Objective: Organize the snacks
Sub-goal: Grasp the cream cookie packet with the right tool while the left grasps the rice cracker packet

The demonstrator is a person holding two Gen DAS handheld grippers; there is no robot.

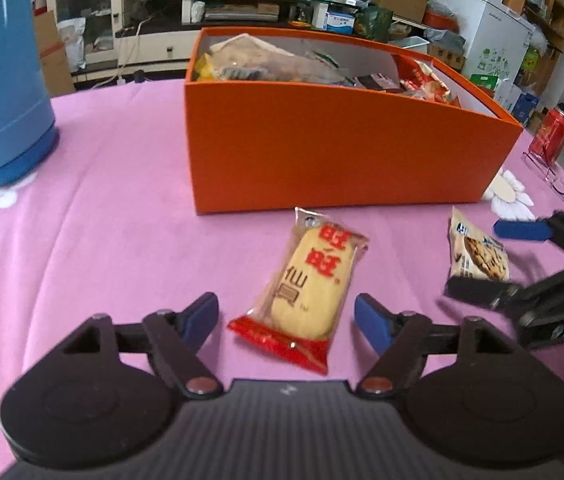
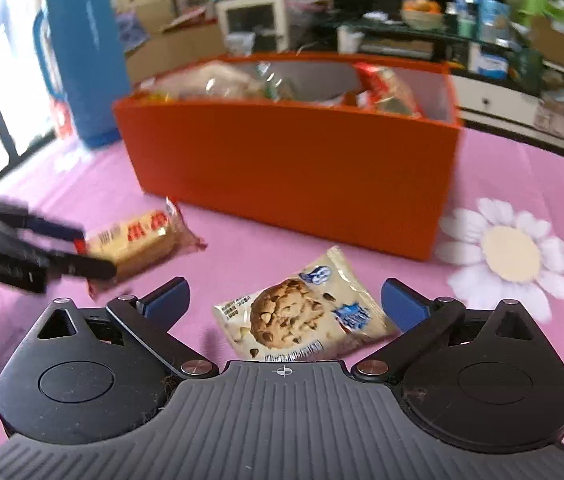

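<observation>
A rice cracker packet (image 1: 310, 284) with red ends lies on the pink tablecloth between the fingers of my left gripper (image 1: 286, 314), which stands open with its blue pads clear of the wrapper. A chocolate-chip cookie packet (image 2: 302, 316) lies flat between the fingers of my right gripper (image 2: 286, 296), also open. Each view shows the other gripper: the right gripper (image 1: 498, 262) around the cookie packet (image 1: 478, 256), the left gripper (image 2: 81, 250) around the rice cracker packet (image 2: 137, 244). Just behind both packets stands an orange box (image 1: 322, 152) (image 2: 282, 168) holding several snack packs.
A tall blue thermos (image 1: 1, 80) (image 2: 81, 52) stands at the table's far left. A red can (image 1: 552, 134) and a pair of glasses (image 1: 550, 172) sit to the right of the box. A daisy print (image 2: 510, 256) marks the cloth. Cluttered shelves fill the background.
</observation>
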